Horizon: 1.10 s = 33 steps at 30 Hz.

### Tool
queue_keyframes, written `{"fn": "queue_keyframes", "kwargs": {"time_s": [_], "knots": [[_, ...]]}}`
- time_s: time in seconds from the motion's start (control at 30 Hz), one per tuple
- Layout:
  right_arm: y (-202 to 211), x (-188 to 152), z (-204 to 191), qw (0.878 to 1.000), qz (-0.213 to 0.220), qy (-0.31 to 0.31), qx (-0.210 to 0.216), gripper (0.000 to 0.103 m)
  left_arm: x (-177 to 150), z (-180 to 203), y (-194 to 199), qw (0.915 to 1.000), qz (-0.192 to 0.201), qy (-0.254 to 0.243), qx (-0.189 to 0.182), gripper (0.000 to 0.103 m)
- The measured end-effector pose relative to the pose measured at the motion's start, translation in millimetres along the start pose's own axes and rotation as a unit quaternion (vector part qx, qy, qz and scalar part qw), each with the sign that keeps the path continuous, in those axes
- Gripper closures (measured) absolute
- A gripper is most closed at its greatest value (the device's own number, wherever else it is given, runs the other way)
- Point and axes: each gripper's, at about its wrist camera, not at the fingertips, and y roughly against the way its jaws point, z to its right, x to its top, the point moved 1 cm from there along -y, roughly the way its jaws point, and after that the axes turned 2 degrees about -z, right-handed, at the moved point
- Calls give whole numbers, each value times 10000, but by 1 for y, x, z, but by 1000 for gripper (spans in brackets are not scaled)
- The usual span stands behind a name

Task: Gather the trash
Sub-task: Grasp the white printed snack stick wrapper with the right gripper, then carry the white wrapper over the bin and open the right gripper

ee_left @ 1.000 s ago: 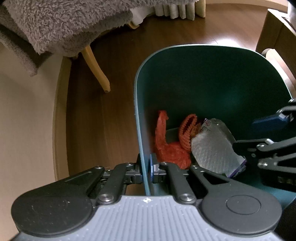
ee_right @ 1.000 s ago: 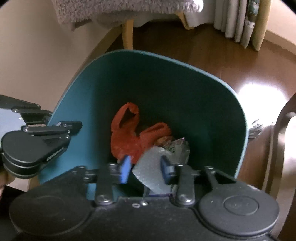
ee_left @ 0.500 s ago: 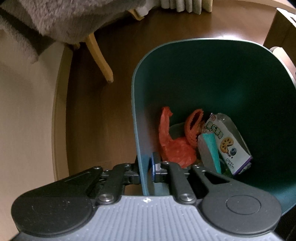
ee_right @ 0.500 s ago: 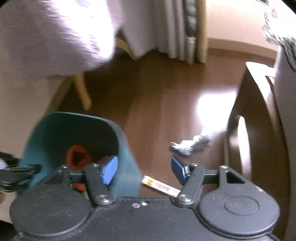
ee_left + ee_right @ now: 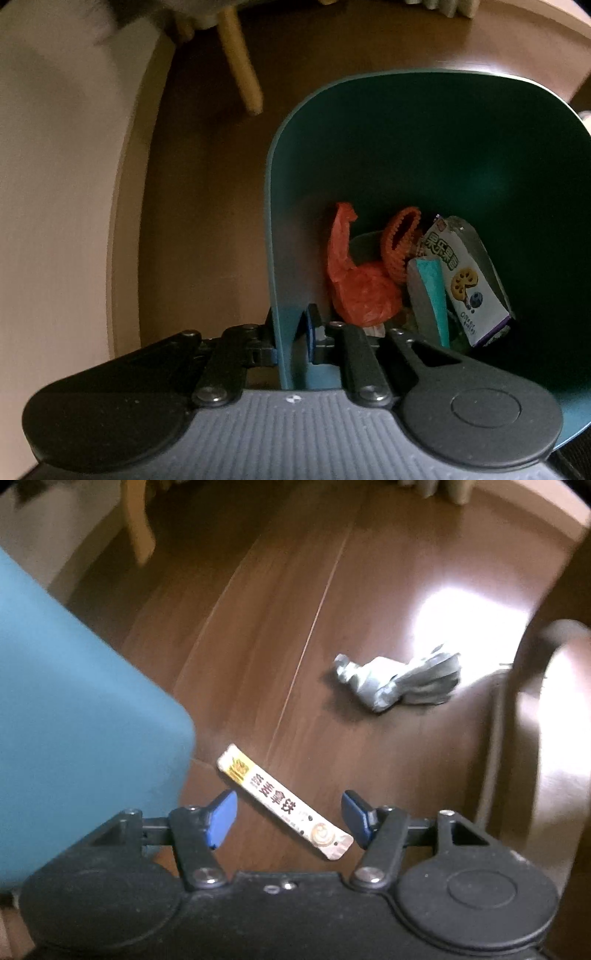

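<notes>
My left gripper (image 5: pixel 290 328) straddles the near wall of the teal bin (image 5: pixel 273 221); its jaws are opening, and a thin gap shows beside the blue pad (image 5: pixel 308 328). Inside the bin lie an orange plastic bag (image 5: pixel 354 280), an orange net (image 5: pixel 400 243), a white and purple snack packet (image 5: pixel 465 280) and a teal-edged wrapper (image 5: pixel 428 295). My right gripper (image 5: pixel 288 816) hangs open just above the floor, with a long coffee sachet (image 5: pixel 284 801) lying between its fingers, untouched. A crumpled silver wrapper (image 5: pixel 399 681) lies further off on the floor. The bin (image 5: pixel 74 720) stands to the left.
Dark wooden floor (image 5: pixel 332 590) all around. A pale chair leg (image 5: pixel 240 66) stands behind the bin, also the chair leg (image 5: pixel 138 528) at upper left. Curved wooden furniture (image 5: pixel 535 738) rises at the right. A beige wall (image 5: pixel 55 184) runs along the left.
My right gripper let go of the snack packet in the bin, swung out to the right and dropped down over the sachet on the floor. The left jaws have eased slightly on the bin wall.
</notes>
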Motion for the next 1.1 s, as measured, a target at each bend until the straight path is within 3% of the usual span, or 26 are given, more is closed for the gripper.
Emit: {"fn": "queue_keyframes", "kwargs": {"time_s": [0.23, 0.33, 0.4, 0.47, 0.5, 0.7, 0.9, 1.1], "knots": [[-77, -2, -19, 9960, -509, 704, -230, 44, -3, -1, 2, 9996, -110, 208, 130, 90], [-84, -6, -28, 9933, -280, 1045, -403, 38, -2, 5, 3, 9996, -113, 174, 189, 89], [-86, -5, -29, 9934, -242, 1033, -431, 46, 0, 3, 3, 9995, -127, 170, 218, 89], [-87, -8, -30, 9923, -223, 1063, -601, 66, 2, 3, 6, 9995, -114, 161, 243, 89], [-87, -10, -32, 9910, -212, 1097, -731, 71, 2, 4, 6, 9995, -97, 134, 268, 89], [-90, -38, -39, 9935, -105, 637, -933, 77, 3, 15, 11, 9992, 76, -37, 401, 88], [-62, -41, -32, 9968, 33, 19, -802, 80, 1, 14, 10, 9990, 141, -85, 425, 88], [9, -32, -33, 9957, 416, -304, -770, 80, -1, 12, 11, 9988, 208, -158, 409, 90]]}}
